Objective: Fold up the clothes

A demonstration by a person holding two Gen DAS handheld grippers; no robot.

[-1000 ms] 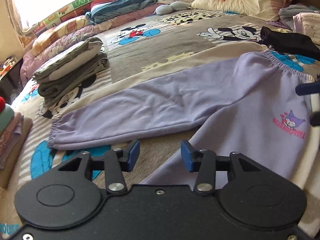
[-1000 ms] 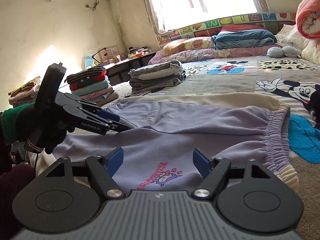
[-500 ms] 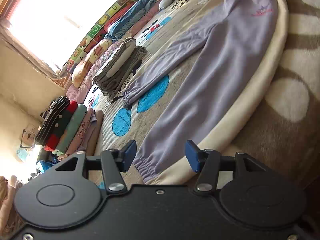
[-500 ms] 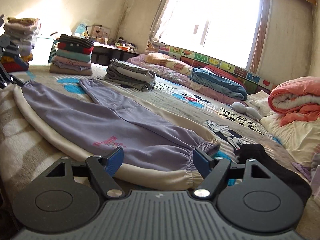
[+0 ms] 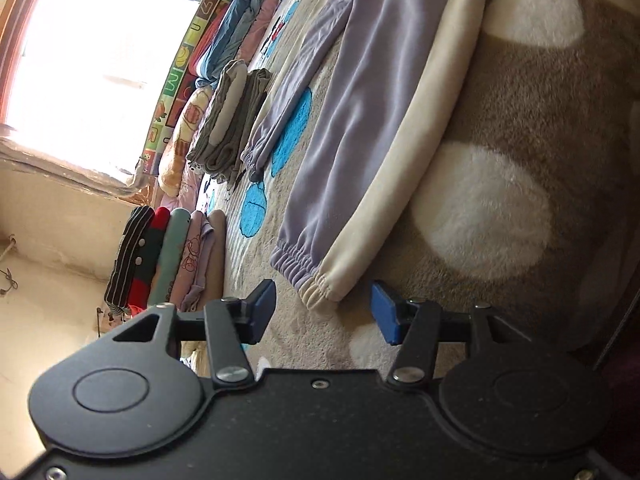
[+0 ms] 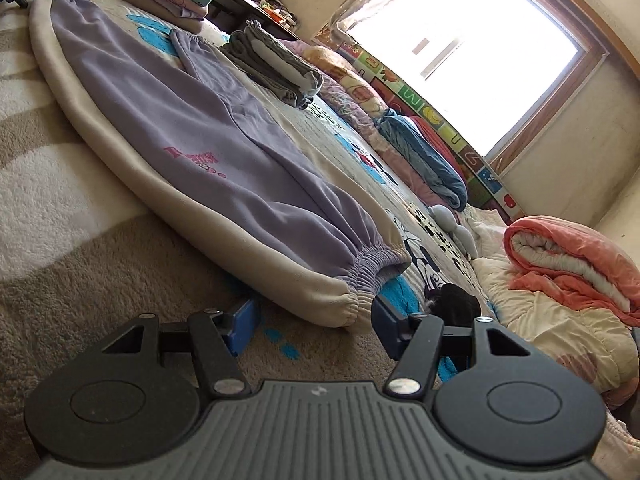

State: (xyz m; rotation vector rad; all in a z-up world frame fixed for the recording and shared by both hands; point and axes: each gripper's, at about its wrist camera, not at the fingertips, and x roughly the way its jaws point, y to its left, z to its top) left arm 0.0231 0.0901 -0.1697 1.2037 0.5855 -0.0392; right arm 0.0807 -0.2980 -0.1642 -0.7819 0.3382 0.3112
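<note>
Lilac sweatpants [image 5: 352, 128] with a cream lining lie spread flat on the bed. In the left wrist view my left gripper [image 5: 323, 312] is open, its blue pads either side of the near leg cuff [image 5: 308, 280], just short of it. In the right wrist view the same pants [image 6: 192, 120] run away to the upper left. My right gripper [image 6: 312, 320] is open at the corner of the elastic waistband [image 6: 360, 280], which sits between the pads and a little ahead of them. Neither gripper holds cloth.
The bed carries a brown Mickey Mouse blanket [image 5: 520, 92]. A grey folded stack [image 5: 228, 120] and a colourful folded stack [image 5: 168, 256] stand beyond the pants. A black garment [image 6: 452, 300], a rolled pink quilt [image 6: 568, 256] and pillows lie to the right.
Both grippers have dropped low to the bed and tilted. The left has moved from mid-leg to the leg cuff, the right from above the pants' front to the waistband corner.
</note>
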